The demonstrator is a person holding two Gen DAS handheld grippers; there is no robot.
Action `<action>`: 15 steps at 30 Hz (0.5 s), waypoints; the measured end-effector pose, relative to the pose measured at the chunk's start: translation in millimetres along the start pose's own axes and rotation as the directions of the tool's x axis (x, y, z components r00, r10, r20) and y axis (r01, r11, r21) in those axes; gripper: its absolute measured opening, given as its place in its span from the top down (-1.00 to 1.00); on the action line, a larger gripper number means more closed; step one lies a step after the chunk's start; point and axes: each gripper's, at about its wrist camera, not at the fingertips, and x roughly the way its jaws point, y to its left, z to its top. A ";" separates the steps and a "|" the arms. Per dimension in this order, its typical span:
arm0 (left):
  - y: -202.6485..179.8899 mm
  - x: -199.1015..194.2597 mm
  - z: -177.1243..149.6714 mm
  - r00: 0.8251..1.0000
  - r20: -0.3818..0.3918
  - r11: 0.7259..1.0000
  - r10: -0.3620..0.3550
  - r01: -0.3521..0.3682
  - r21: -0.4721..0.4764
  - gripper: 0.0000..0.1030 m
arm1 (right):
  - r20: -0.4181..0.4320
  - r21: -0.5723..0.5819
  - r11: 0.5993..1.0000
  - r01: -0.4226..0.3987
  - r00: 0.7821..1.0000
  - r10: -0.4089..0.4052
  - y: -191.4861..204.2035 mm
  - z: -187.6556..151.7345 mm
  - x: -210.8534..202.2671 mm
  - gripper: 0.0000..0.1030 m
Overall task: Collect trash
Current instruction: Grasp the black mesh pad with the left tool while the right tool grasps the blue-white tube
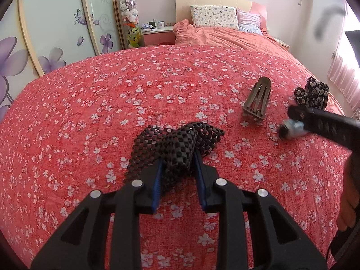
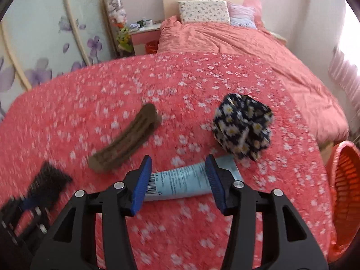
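A crumpled piece of black mesh mat (image 1: 180,144) is gripped between the blue pads of the left gripper (image 1: 177,168), its folds bunched up between the jaws while the rest lies draped on the red flowered bedspread (image 1: 90,112). Over on the right, a pale blue tube (image 2: 180,180) is straddled by the right gripper (image 2: 178,180), whose fingers are spread wide with nothing clamped yet; the tube lies flat on the bedspread, crosswise between the pads. The step in hand is judged to be pick-up on both sides: one item secured, the second lined up but not closed on. A brown hair clip (image 2: 126,139) is seen just beyond the tube to the left, and a dark daisy-print cloth bundle (image 2: 243,123) just beyond it to the right, both untouched. An orange basket (image 2: 344,186) is glimpsed past the bed's right edge, and is taken to be where the trash is meant to go. For the next move, the right jaws would need to be lowered and closed squarely on the tube's body, since a soft tube may be expected to slip or flatten if it is pinched near an end
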 end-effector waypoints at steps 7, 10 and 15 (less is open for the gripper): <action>0.6 0.4 -0.2 1.000 0.000 1.000 0.004 -0.004 0.003 0.47 | -0.018 -0.058 0.996 0.062 0.998 -0.063 4.7 -10.8 -6.1 0.03; 1.0 0.5 -0.5 1.000 0.000 1.000 0.000 0.000 0.000 0.47 | 0.004 -0.037 0.996 0.076 0.997 -0.076 -2.7 -21.2 -15.5 0.03; 0.6 0.8 -0.4 1.000 0.000 1.000 -0.001 0.001 -0.001 0.46 | 0.050 0.028 0.999 0.045 0.998 -0.047 -26.0 -40.6 -31.2 0.02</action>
